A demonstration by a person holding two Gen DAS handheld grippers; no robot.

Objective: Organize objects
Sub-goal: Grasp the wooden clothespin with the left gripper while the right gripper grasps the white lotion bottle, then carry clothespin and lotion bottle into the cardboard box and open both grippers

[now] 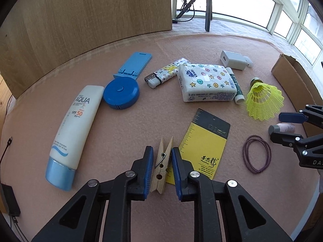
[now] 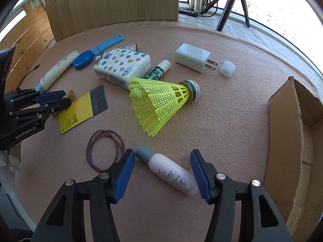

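A wooden clothespin [image 1: 161, 165] lies on the pink mat between the blue pads of my left gripper [image 1: 162, 148], which is shut on it; beside it is a yellow-and-black card [image 1: 201, 147]. In the right wrist view the left gripper [image 2: 67, 97] is at the left edge with the clothespin in its tips. A small whitish bottle [image 2: 171, 173] with a grey cap lies slantwise between the fingers of my right gripper [image 2: 162, 151]. One pad touches the cap and the other the base. The right gripper [image 1: 275, 126] also shows at the right of the left wrist view.
Across the mat lie a sunscreen tube [image 1: 74, 129], blue tape measure [image 1: 121, 92], blue stand [image 1: 134, 63], lighter [image 1: 161, 75], tissue pack [image 1: 208, 82], lip balm [image 1: 235, 86], white charger [image 1: 234, 60], yellow shuttlecock [image 2: 157, 104] and purple hair tie [image 2: 105, 151]. An open cardboard box [image 2: 286, 141] stands at the right.
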